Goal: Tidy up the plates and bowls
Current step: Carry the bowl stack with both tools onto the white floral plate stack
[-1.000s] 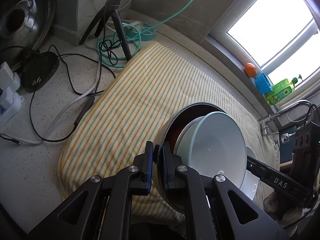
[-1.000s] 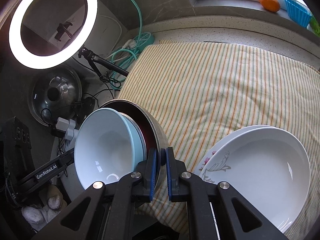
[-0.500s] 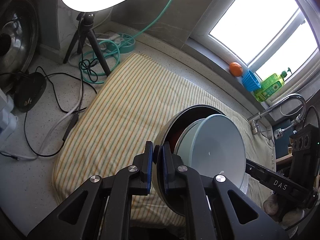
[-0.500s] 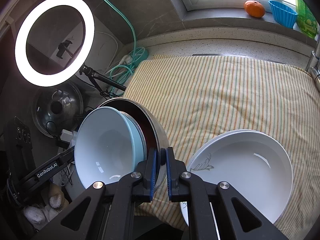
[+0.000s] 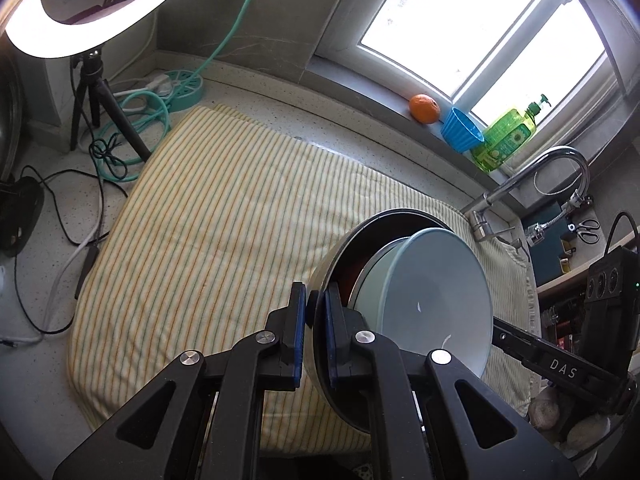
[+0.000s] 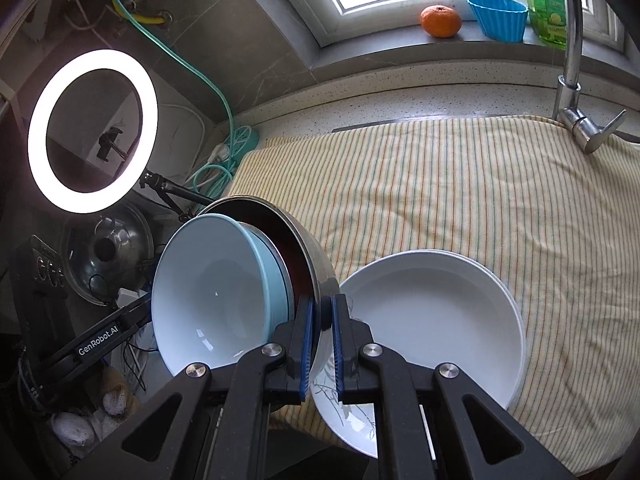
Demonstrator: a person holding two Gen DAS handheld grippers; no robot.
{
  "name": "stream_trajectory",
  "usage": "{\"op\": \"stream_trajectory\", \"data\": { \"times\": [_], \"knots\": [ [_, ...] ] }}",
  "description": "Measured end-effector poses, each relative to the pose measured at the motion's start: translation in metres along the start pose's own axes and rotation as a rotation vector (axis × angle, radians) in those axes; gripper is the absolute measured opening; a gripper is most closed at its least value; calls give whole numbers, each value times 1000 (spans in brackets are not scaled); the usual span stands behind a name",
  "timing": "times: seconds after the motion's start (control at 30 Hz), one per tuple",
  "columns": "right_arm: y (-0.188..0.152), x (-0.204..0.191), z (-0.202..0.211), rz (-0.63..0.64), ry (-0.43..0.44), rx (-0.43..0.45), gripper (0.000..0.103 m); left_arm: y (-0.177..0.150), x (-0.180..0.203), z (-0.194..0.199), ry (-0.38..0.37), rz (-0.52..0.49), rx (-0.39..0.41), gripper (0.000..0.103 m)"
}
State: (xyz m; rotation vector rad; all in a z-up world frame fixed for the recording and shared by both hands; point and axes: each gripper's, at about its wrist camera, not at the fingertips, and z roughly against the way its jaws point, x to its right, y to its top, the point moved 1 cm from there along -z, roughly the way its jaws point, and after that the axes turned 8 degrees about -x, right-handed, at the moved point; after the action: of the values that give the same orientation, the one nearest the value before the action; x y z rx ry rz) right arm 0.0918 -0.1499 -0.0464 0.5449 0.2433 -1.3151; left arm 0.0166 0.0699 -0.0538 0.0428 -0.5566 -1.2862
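Observation:
A steel bowl (image 5: 340,256) with a dark red inside holds a pale blue bowl (image 5: 432,296) nested in it. Both are tilted on edge above the striped cloth (image 5: 224,232). My left gripper (image 5: 316,308) is shut on the steel bowl's rim. My right gripper (image 6: 322,316) is shut on the same steel bowl's (image 6: 308,248) opposite rim, with the blue bowl (image 6: 212,296) to its left. A stack of white plates (image 6: 432,320) lies on the cloth (image 6: 460,184) just right of the right gripper.
A ring light (image 6: 92,130) on a tripod, cables and a green hose (image 5: 140,120) crowd the left counter. A faucet (image 6: 576,72) stands at the right. An orange (image 6: 440,20), a blue cup (image 6: 498,18) and a green soap bottle (image 5: 506,138) sit on the windowsill.
Both grippers have lifted the nested bowls higher above the cloth and tilted back, so more of the window and the faucet shows. The grip is unchanged.

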Motion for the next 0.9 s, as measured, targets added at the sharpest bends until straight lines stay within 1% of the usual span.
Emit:
{"op": "stream_trajectory", "data": {
  "times": [0.47, 0.77, 0.9],
  "knots": [
    [-24, 59, 26, -138, -67, 26, 9, -7, 56, -38, -52, -123, -94, 7],
    [-37, 78, 31, -189, -77, 18, 9, -11, 65, -52, -68, -145, -153, 7],
    [-43, 84, 30, -201, -72, 6, 9, -14, 67, -56, -63, -159, -172, 6]
  ]
}}
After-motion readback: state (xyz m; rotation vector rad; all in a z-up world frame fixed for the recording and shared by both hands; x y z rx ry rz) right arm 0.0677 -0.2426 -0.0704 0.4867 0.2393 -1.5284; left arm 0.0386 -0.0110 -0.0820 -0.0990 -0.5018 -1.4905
